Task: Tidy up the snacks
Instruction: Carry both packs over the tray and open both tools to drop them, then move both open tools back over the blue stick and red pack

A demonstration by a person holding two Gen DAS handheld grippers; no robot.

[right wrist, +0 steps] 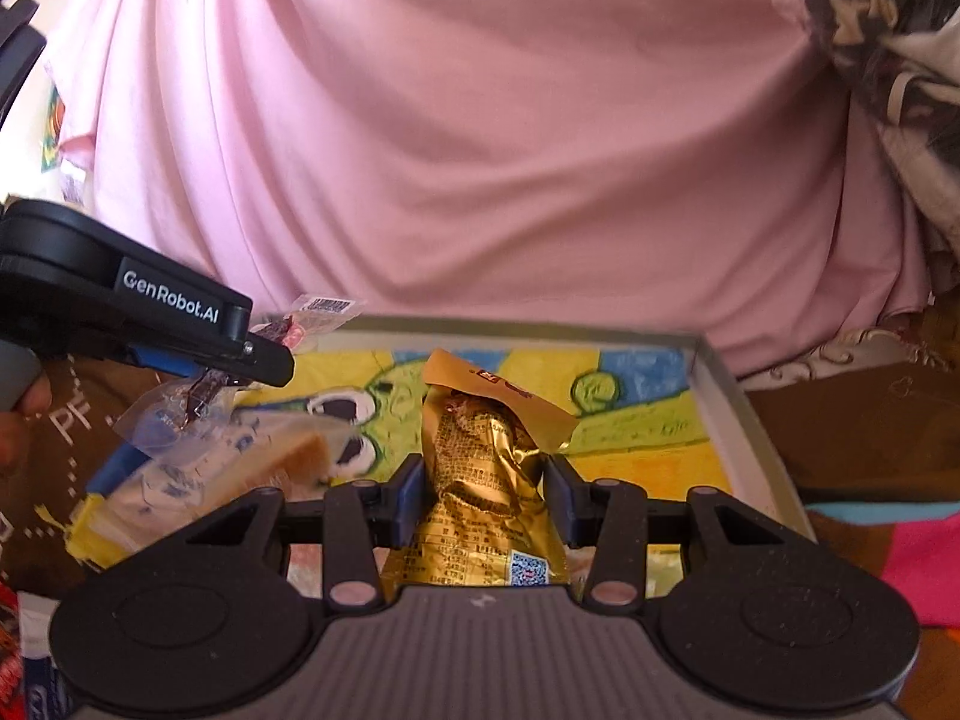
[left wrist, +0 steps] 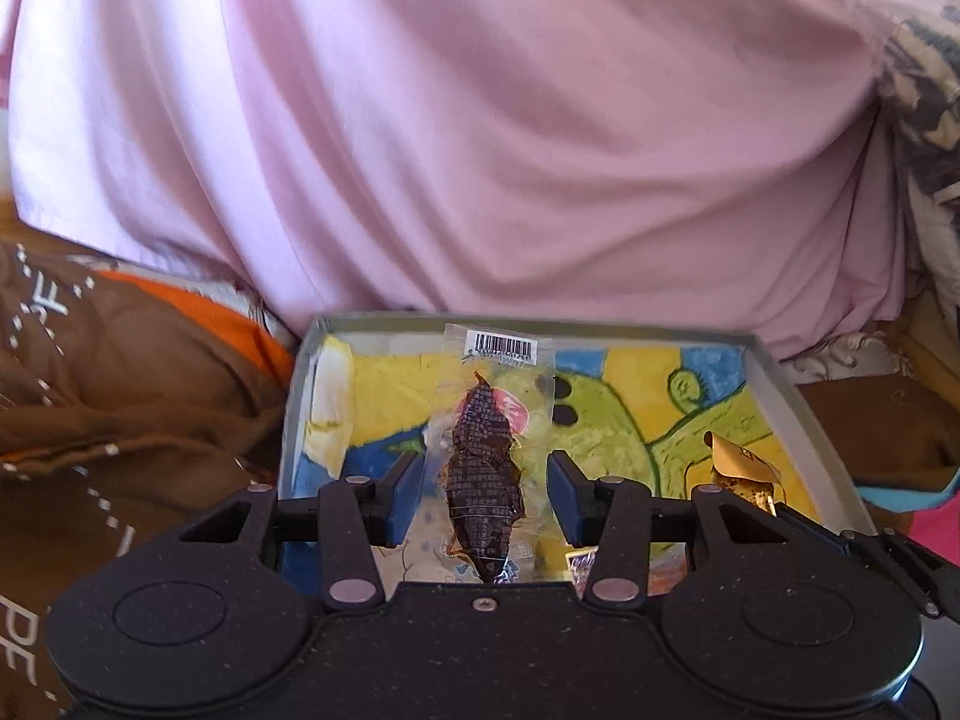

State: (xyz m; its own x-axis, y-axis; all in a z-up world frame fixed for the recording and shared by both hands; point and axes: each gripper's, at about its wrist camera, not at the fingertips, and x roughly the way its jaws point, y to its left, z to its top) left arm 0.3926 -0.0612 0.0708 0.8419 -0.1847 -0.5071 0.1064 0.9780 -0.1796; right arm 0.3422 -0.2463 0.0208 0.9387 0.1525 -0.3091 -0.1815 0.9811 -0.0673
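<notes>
My left gripper (left wrist: 485, 489) is shut on a clear packet (left wrist: 487, 450) that holds a dark brown snack and has a barcode at its far end. It hangs over a grey-rimmed tray (left wrist: 780, 396) with a colourful frog drawing inside. From the right wrist, the left gripper (right wrist: 246, 363) appears at the left, holding that clear packet (right wrist: 180, 414) above the tray's left side. My right gripper (right wrist: 486, 495) is shut on a crinkled gold foil packet (right wrist: 480, 468) over the tray (right wrist: 744, 420). The gold packet (left wrist: 741, 474) also shows in the left wrist view.
A clear-wrapped bread or cake snack (right wrist: 252, 462) lies at the tray's left end. A person in a pink shirt (left wrist: 480, 150) sits close behind the tray. Brown fabric with white lettering (left wrist: 120, 408) lies to the left, pink and blue cloth (right wrist: 900, 558) to the right.
</notes>
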